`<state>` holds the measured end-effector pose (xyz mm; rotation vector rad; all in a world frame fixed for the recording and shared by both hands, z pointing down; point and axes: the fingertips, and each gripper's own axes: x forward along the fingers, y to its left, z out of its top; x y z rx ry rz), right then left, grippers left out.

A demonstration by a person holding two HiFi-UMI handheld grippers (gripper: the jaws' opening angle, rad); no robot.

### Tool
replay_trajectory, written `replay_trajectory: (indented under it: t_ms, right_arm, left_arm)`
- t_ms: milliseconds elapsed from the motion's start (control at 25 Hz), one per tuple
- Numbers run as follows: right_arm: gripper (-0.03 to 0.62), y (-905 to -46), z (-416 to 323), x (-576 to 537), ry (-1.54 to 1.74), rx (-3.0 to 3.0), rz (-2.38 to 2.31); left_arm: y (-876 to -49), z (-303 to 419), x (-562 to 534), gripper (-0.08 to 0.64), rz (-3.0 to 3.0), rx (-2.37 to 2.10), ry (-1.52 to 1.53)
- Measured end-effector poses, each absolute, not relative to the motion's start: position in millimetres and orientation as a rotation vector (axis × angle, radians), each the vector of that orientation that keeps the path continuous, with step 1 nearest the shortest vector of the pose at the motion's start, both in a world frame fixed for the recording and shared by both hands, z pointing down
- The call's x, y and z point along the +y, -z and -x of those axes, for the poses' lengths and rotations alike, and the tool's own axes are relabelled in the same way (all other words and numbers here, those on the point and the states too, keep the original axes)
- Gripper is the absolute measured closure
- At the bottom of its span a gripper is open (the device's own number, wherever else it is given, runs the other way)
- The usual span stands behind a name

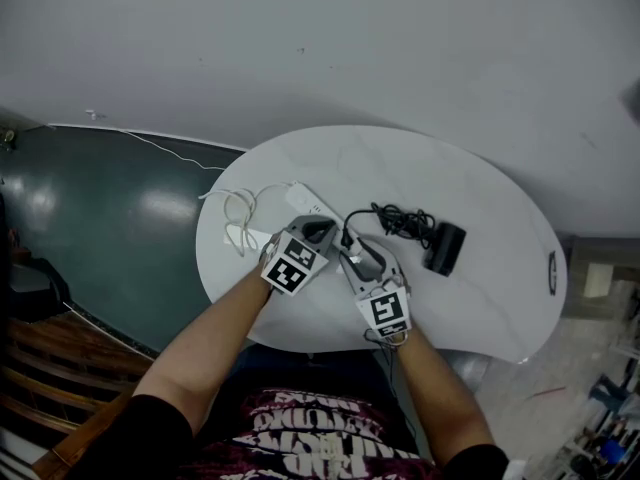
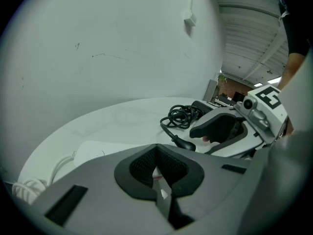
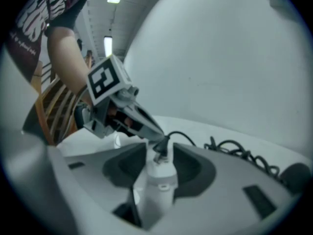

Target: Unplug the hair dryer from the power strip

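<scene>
My right gripper [image 3: 160, 154] has its fingers released and spread wide. They straddle the white power strip [image 3: 159, 179] with a gap on either side, so they grip nothing. The black plug [image 3: 162, 145] stands at the strip's far end, just past my fingertips. That patch is blurred, so I can't tell for sure whether its prongs are seated or partly out.

The plug's black cord [image 1: 400, 220] runs off to a loose tangle on the white counter [image 1: 500, 298]. The hair dryer [image 1: 445, 248] lies there on its side, well apart from the strip and to the right of both grippers.

My left gripper [image 1: 321, 232] has its fingers clenched together. In its own view the pads meet, leaving only a thin slit with a pale sliver showing through. I see nothing held in them. Its narrow tip points down right beside the plug, over the strip. The strip's white cable [image 1: 238, 218] lies coiled near the counter's left edge.
</scene>
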<state>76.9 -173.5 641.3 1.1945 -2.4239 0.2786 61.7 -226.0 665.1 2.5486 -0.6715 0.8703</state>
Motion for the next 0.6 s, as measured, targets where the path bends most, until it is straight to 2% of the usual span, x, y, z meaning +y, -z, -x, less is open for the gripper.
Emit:
replay_trajectory:
  t_ms: [320, 600]
  right_arm:
    - [0.408, -623, -95, -181, -0.672, -2.360, -1.115]
    - [0.422, -641, -73, -190, -0.927, -2.194, -0.853]
  left_arm:
    - [-667, -62, -225, 0.543, -2.541, -0.661, -0.855]
    - [-668, -62, -227, 0.543, -2.531, -0.672, -0.825]
